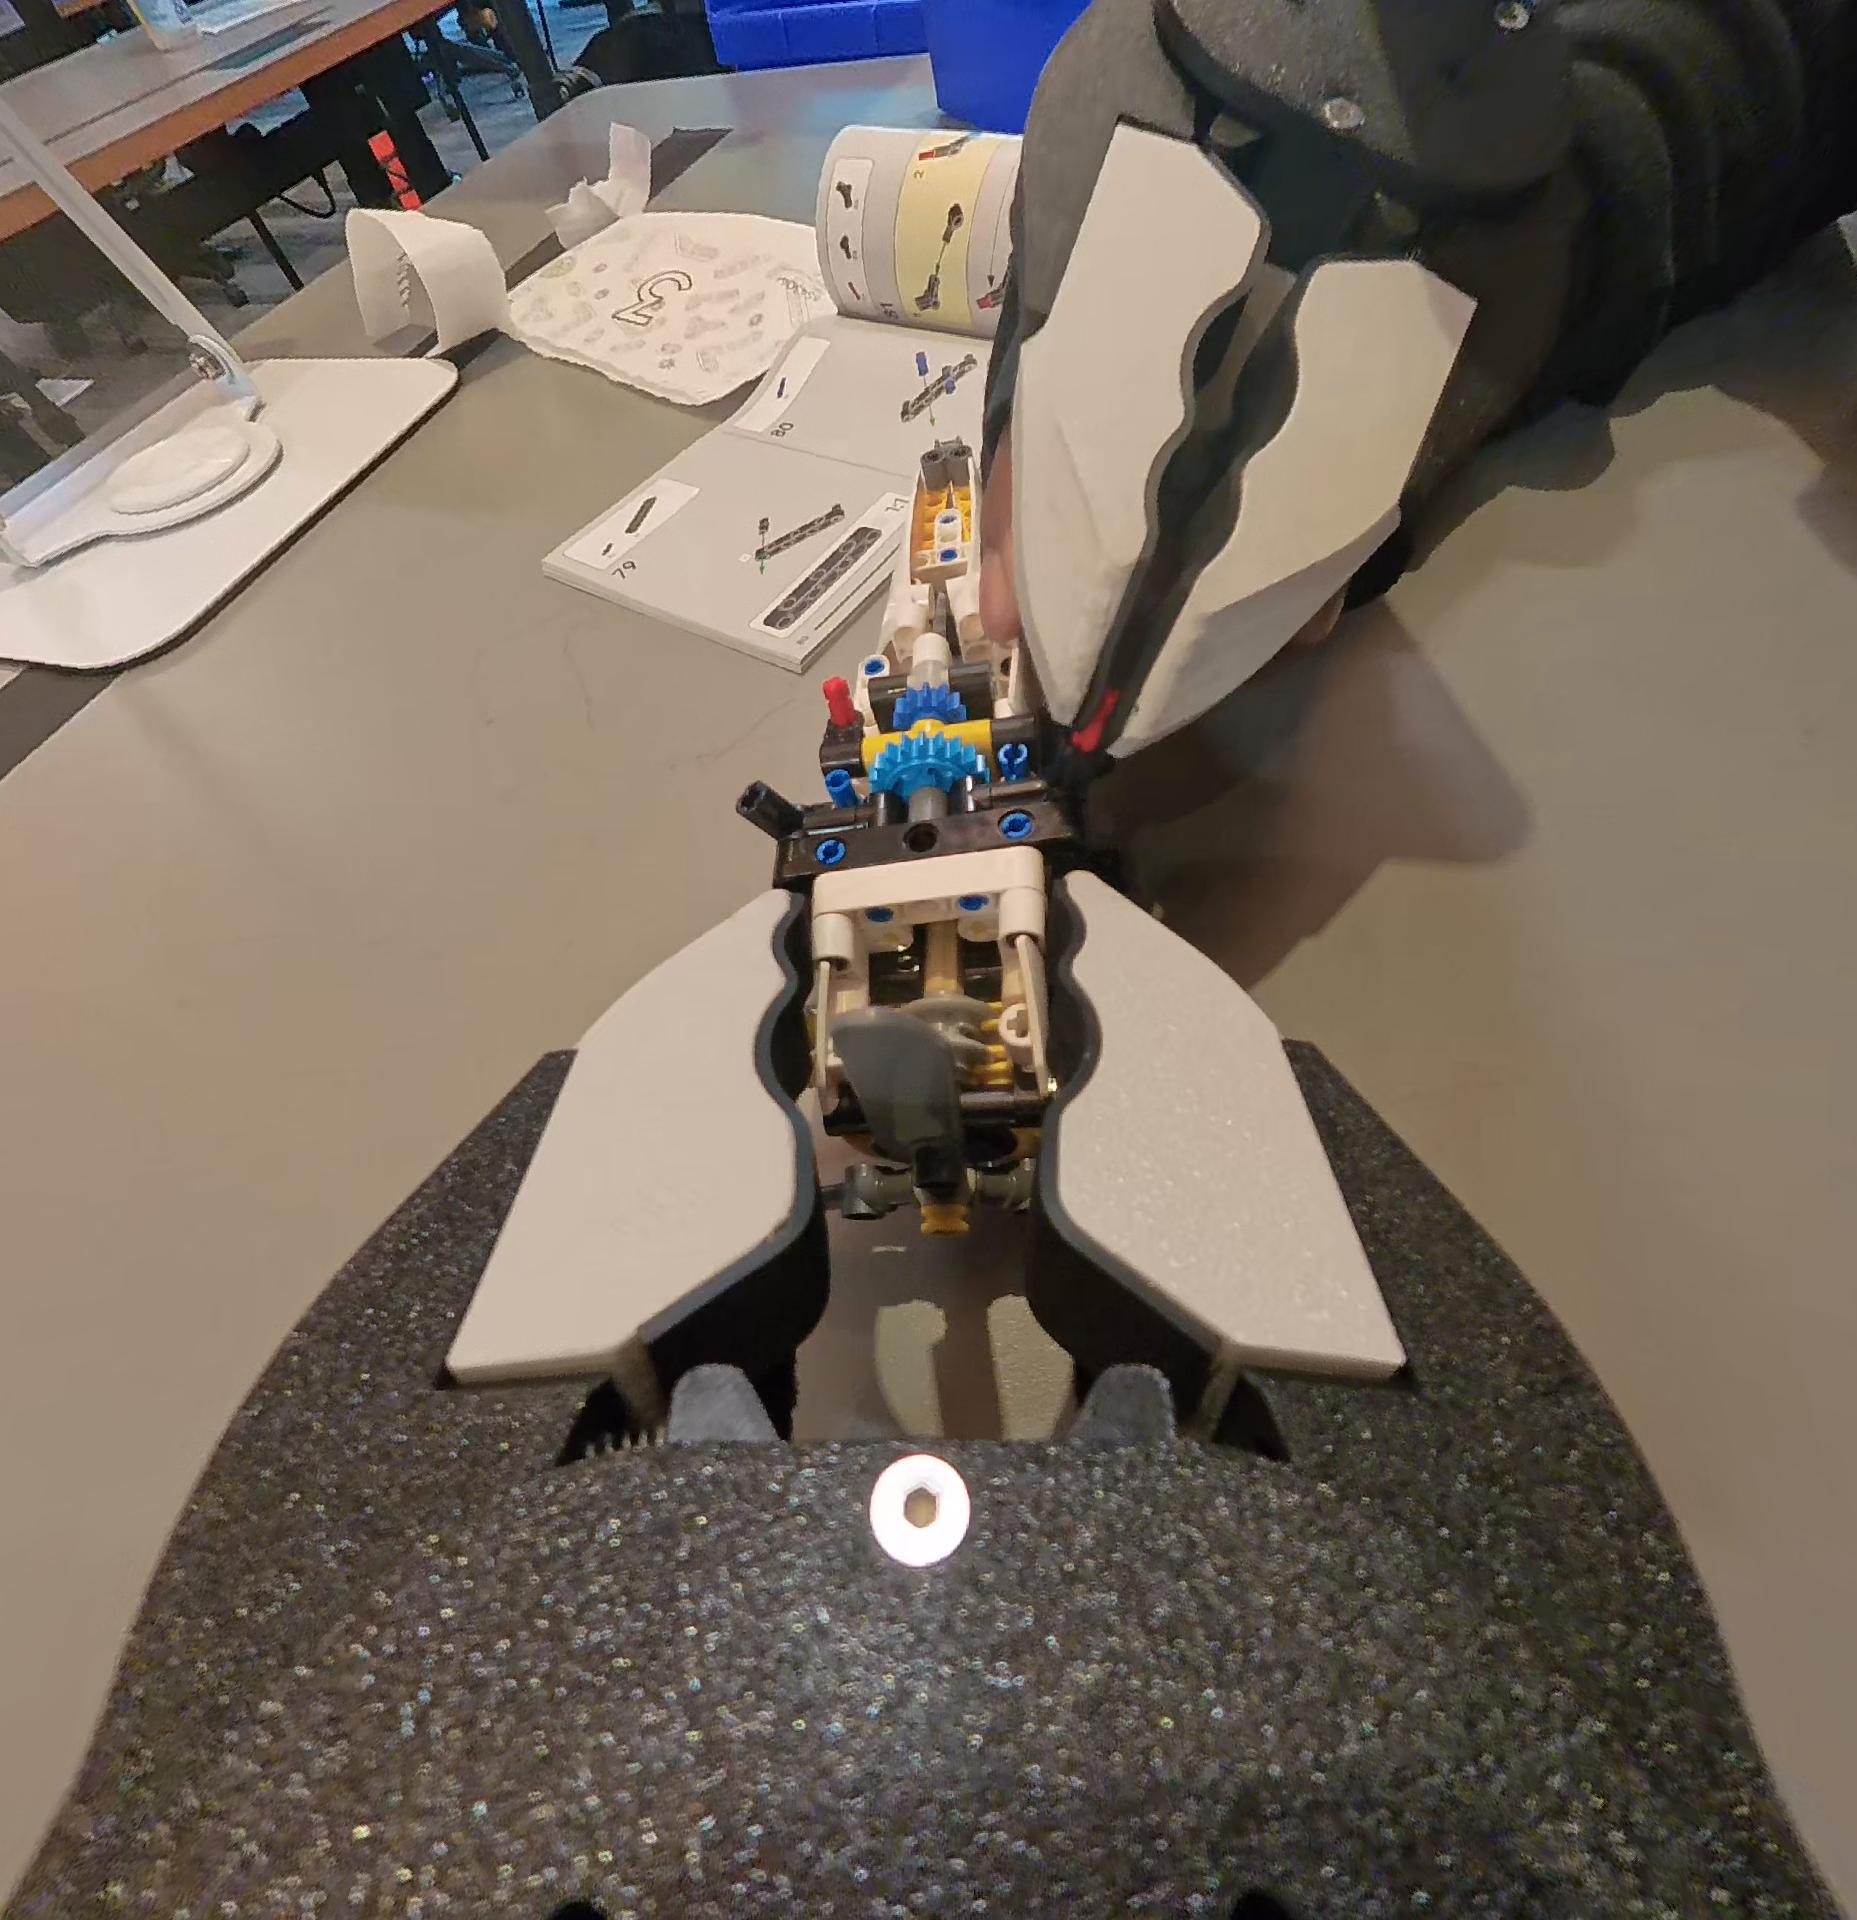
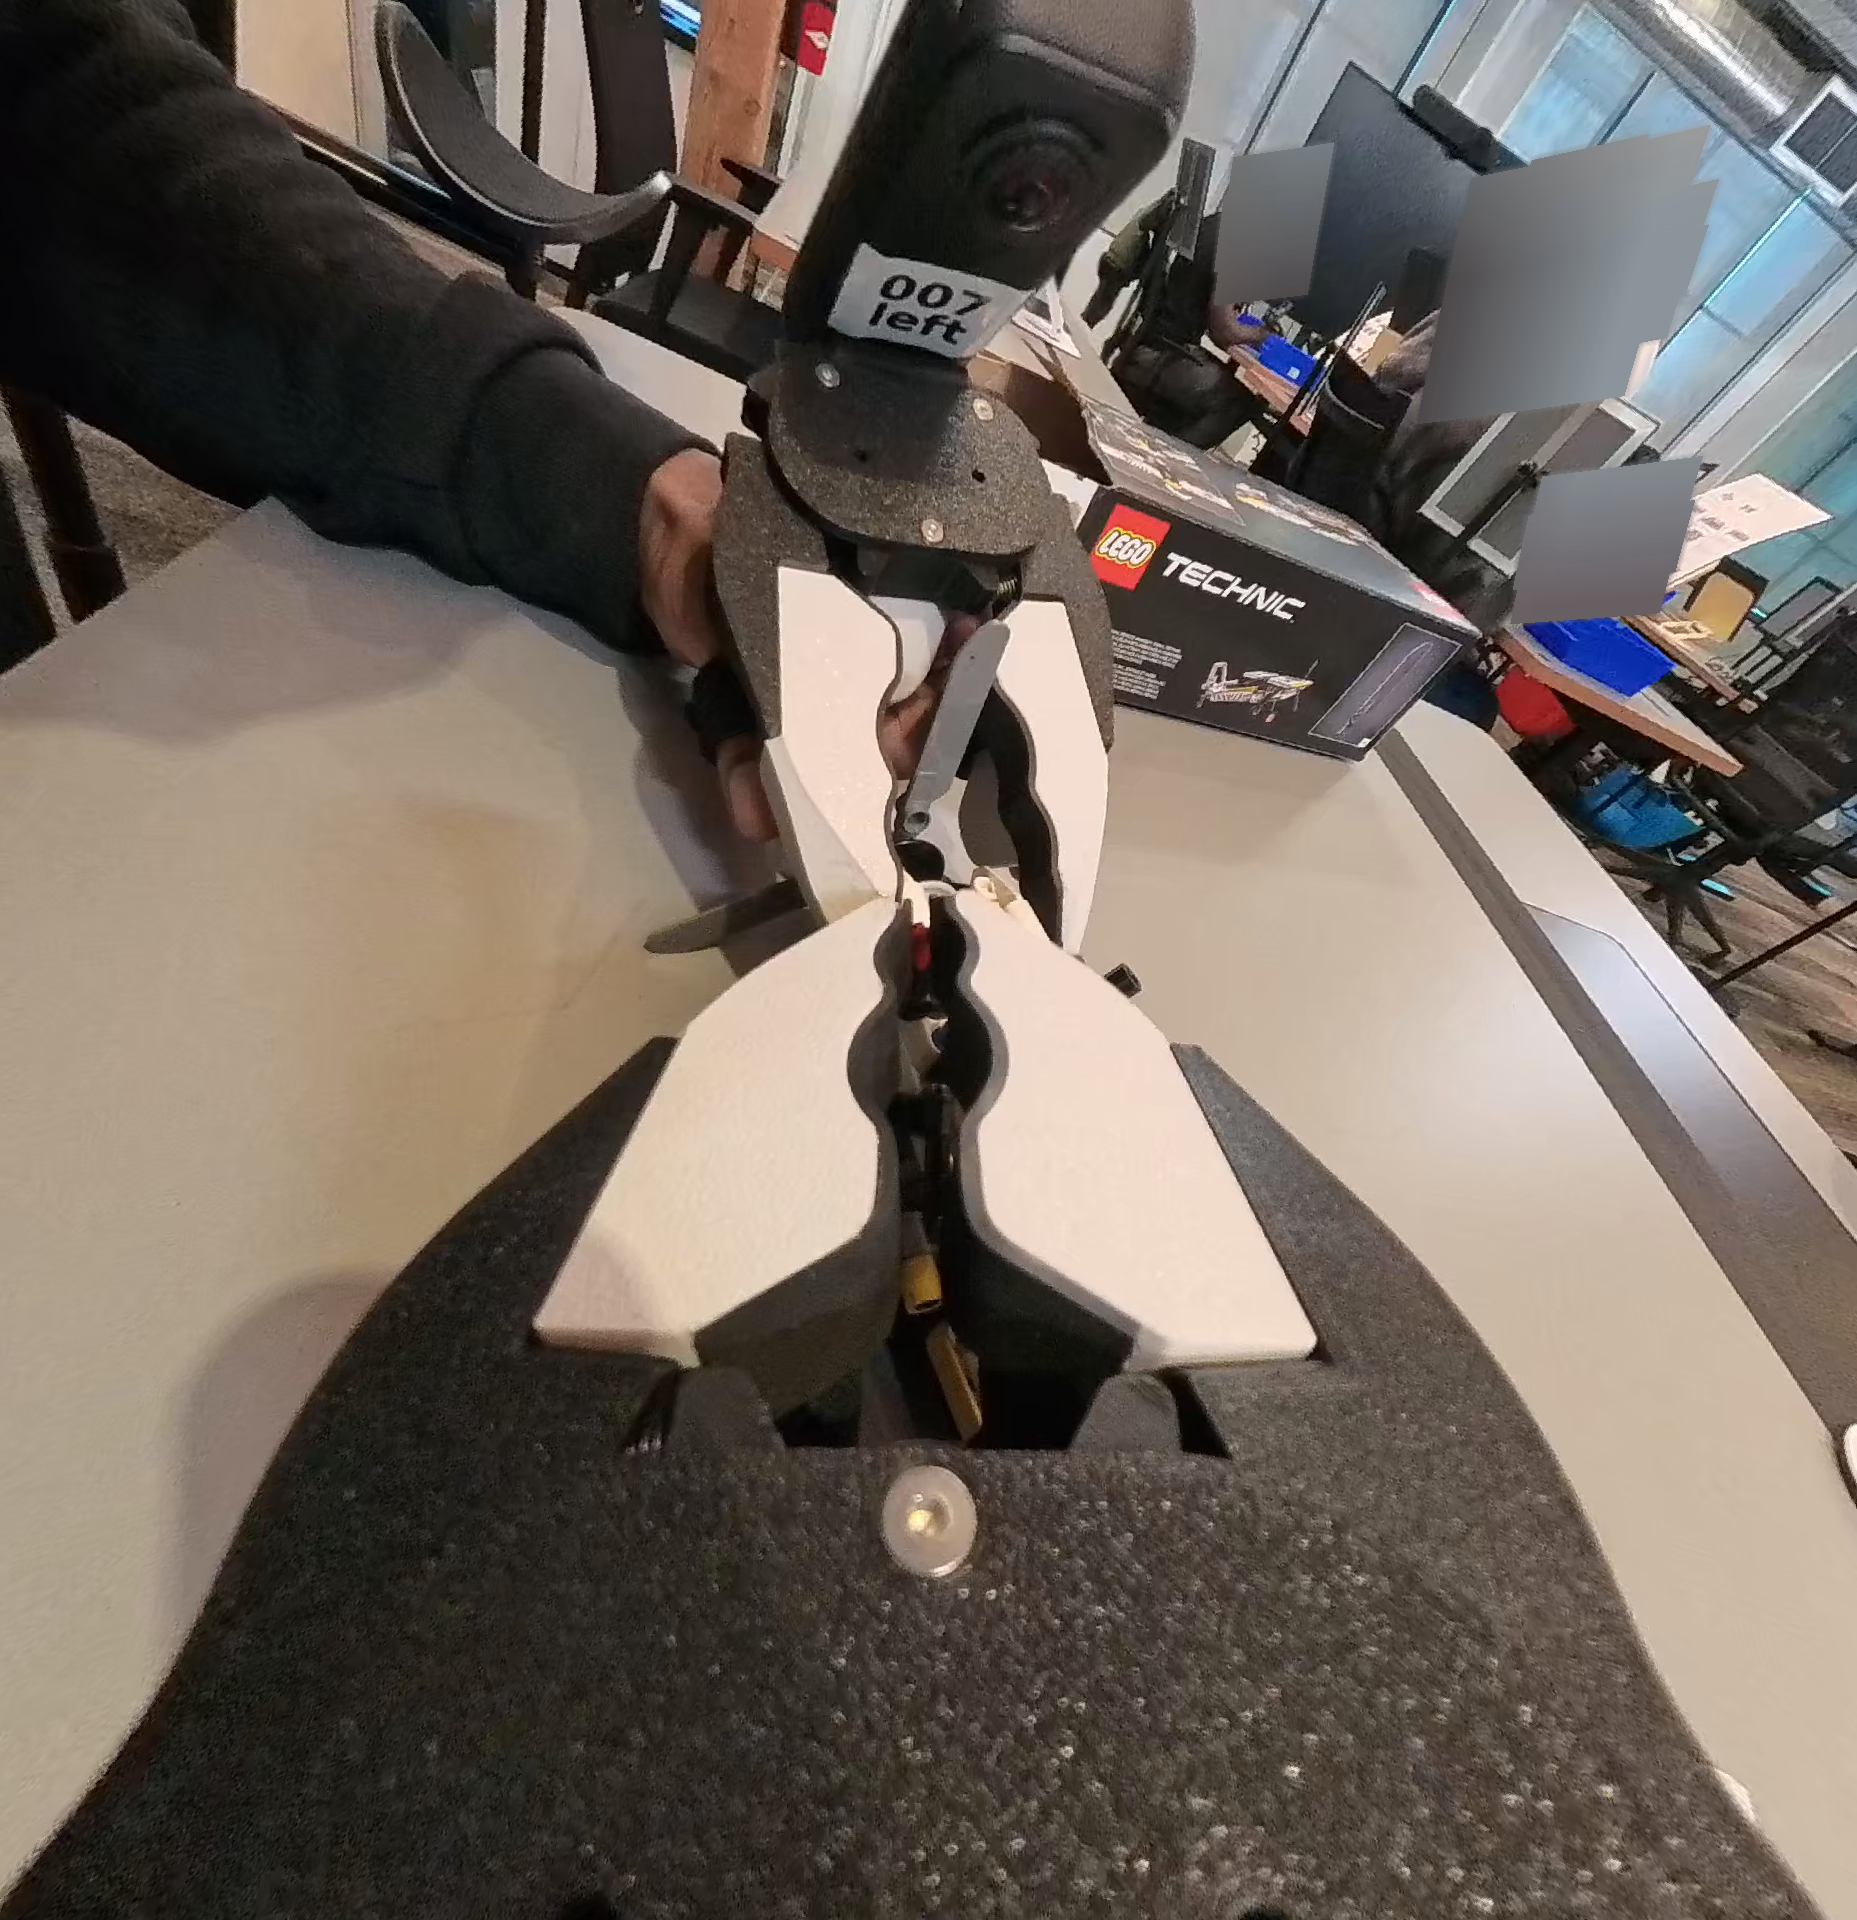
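Note:
My left gripper (image 1: 929, 904) is shut on a toy brick model (image 1: 929, 831) of white and black beams with blue gears (image 1: 913, 769) and a grey propeller blade (image 1: 893, 1081). The model reaches forward over the grey table (image 1: 280, 883). My right gripper (image 1: 1088, 727) comes in from the upper right, shut on a small red pin (image 1: 1095, 717), with its tip at the model's right side by the black beam. In the right wrist view my right gripper (image 2: 924, 920) pinches the red pin (image 2: 917, 940). The left gripper (image 2: 965, 883) faces it, with the grey blade (image 2: 955, 717) between its fingers.
An open instruction booklet (image 1: 716, 561) lies behind the model, with a torn white paper bag (image 1: 643, 301) and a white stand base (image 1: 176, 468) to the left. A black product box (image 2: 1267, 623) lies on the table's far side. A sleeved arm (image 2: 280, 343) holds the left gripper. Left tips to right tips: about 4 cm.

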Demonstrator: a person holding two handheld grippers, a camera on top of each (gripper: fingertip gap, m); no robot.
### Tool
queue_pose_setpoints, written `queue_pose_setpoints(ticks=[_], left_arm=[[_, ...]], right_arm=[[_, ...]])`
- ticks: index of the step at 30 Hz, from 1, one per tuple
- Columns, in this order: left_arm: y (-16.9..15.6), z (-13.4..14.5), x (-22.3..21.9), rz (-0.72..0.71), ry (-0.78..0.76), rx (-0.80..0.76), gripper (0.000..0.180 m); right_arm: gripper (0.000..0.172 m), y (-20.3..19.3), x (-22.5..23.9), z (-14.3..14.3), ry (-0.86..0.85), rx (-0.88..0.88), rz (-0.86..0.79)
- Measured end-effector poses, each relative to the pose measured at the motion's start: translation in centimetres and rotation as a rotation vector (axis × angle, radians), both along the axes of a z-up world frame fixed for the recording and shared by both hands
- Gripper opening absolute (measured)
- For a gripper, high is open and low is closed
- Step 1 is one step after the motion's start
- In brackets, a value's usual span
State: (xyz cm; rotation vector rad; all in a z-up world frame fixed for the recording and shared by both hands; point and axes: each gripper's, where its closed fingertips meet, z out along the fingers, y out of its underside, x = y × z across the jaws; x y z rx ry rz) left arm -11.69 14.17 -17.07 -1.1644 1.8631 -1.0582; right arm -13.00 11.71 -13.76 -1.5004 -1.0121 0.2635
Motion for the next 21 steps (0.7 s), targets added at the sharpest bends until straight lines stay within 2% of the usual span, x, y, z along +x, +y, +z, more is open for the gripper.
queue_pose_setpoints(ticks=[6, 9, 11, 16, 21], left_arm=[[-0.1, 0.0, 0.0, -0.006, -0.003, -0.001, 0.046], [1.3, -0.2, 0.0, 0.071, 0.015, 0.005, 0.045], [1.4, -0.2, 0.0, 0.066, 0.015, 0.001, 0.045], [1.0, -0.1, 0.0, 0.054, 0.015, -0.001, 0.045], [1.0, -0.1, 0.0, 0.05, 0.016, -0.002, 0.046]], right_arm=[[0.002, -0.2, 0.0, 0.2, 0.0, 0.019, 0.001], [0.0, -1.1, 0.5, 3.4, 0.173, 0.083, 0.027], [0.0, -1.2, 1.2, 2.4, 0.081, 0.123, -0.025], [0.0, -1.2, 1.6, 1.4, 0.009, 0.121, -0.085], [0.014, 0.3, 0.5, 0.3, -0.04, 0.061, -0.091]])
